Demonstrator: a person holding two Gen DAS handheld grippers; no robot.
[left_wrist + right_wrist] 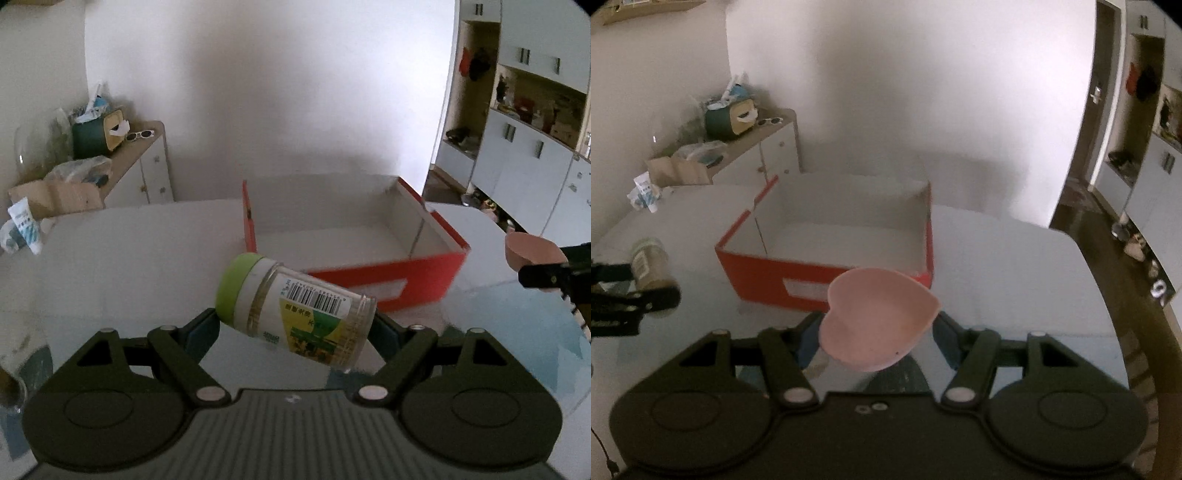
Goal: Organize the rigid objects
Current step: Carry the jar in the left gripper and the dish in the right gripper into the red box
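My left gripper point(295, 325) is shut on a clear jar point(299, 314) with a green lid and a yellow-green label, held sideways above the table. My right gripper point(877, 325) is shut on a pink heart-shaped dish point(879, 317), held above the table. An open red box point(388, 284) with a white inside stands just beyond both, and it also shows in the right wrist view point(768, 273). The right gripper with the dish shows at the right edge of the left wrist view point(532, 254). The left gripper with the jar shows at the left of the right wrist view point(650, 266).
The glass-topped table point(110, 258) holds the box. A low white cabinet point(147, 170) with a tissue box, sunglasses, bags and a carton stands at the back left. A tube point(24, 229) lies near the table's left corner. Shelves and cupboards point(524, 147) fill the right side.
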